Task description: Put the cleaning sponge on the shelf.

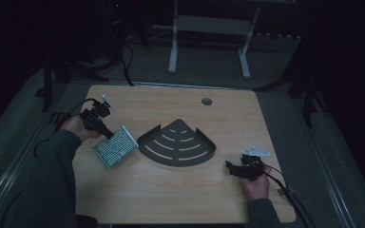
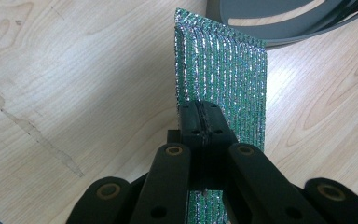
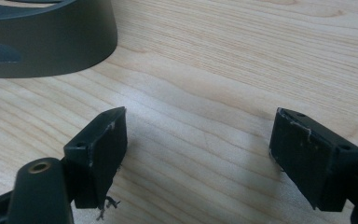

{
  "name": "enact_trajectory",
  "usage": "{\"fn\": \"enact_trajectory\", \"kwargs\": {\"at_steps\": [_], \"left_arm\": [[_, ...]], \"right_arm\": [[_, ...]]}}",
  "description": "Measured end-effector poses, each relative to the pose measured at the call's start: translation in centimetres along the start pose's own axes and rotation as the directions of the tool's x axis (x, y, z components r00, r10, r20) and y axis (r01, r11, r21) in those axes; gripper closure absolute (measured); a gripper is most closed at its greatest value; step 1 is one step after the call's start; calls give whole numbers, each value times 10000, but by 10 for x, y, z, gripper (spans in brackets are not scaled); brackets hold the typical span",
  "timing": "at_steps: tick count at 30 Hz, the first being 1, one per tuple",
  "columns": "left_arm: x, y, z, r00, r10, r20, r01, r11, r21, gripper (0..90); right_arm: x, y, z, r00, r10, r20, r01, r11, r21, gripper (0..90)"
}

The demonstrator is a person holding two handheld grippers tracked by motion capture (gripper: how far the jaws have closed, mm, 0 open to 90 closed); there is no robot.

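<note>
A flat, glittery green scouring pad (image 1: 115,147) is pinched at its near edge by my left gripper (image 1: 108,135), whose jaws are shut on it. In the left gripper view the pad (image 2: 223,84) stands on edge between the closed pads, its far end close to the grey rack (image 2: 284,21). That dark grey, fan-shaped corner rack (image 1: 177,143) with curved slots lies in the middle of the table. My right gripper (image 1: 230,166) rests low at the table's right front, jaws open and empty, with its fingertips (image 3: 103,140) wide apart over bare wood beside the rack's wall (image 3: 46,42).
The wooden table (image 1: 180,199) has a round cable hole (image 1: 206,101) near its far edge. Cables trail from both grippers off the table's sides. A white frame stand (image 1: 209,33) is on the floor beyond the table, in a dark room.
</note>
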State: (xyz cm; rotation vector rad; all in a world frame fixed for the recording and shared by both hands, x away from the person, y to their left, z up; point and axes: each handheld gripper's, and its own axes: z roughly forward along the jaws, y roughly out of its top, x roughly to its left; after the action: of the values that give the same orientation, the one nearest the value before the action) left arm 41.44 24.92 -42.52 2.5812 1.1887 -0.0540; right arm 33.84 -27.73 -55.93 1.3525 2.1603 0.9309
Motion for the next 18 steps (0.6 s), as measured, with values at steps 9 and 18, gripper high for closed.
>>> {"fn": "enact_trajectory", "kwargs": {"at_steps": [9,18], "left_arm": [[-5,9,-7,9996,189,-220,-190,9998,-42,900],[-9,19,-10,9989,388,-266,-389,9992,-40,900]], "right_arm": [[0,0,0,10000,4,-2,-4,10000,-1,186],[0,0,0,10000,4,-3,-4,10000,-1,186]]}}
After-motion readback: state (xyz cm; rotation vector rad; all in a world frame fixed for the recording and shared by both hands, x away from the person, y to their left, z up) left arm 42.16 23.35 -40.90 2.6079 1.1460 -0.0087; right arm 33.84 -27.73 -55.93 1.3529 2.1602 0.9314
